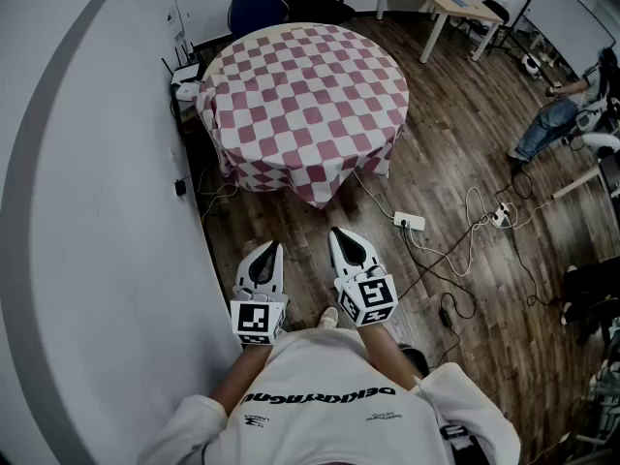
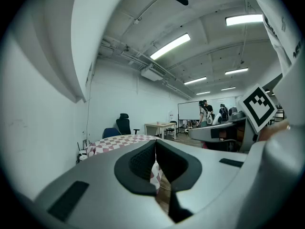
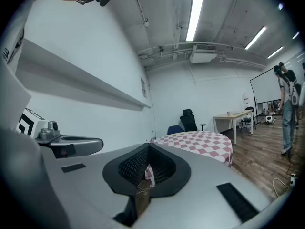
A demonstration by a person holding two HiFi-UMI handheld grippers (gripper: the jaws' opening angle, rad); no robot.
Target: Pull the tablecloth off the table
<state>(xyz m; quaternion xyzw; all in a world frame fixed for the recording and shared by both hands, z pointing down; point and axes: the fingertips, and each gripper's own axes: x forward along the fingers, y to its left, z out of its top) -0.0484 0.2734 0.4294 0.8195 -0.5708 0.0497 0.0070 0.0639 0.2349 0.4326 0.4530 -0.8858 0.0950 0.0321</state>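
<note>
We see a pink-and-white checked fabric tablecloth [image 1: 305,90] spread over a round bench. It covers the whole top, so the bench itself stays hidden beneath it. The cloth lies flat and smooth across the top, and its edges hang down the sides in soft folds. The covered bench stands just beside the white wall [image 1: 97,211], with one hanging side of the cloth close to that wall. A little further from the wall, one corner of the cloth droops lowest, ending in a point near the floor.

Right gripper [image 3: 148,150] closed — the checkered tablecloth [image 3: 202,142] lies spread well ahead of it.
</note>
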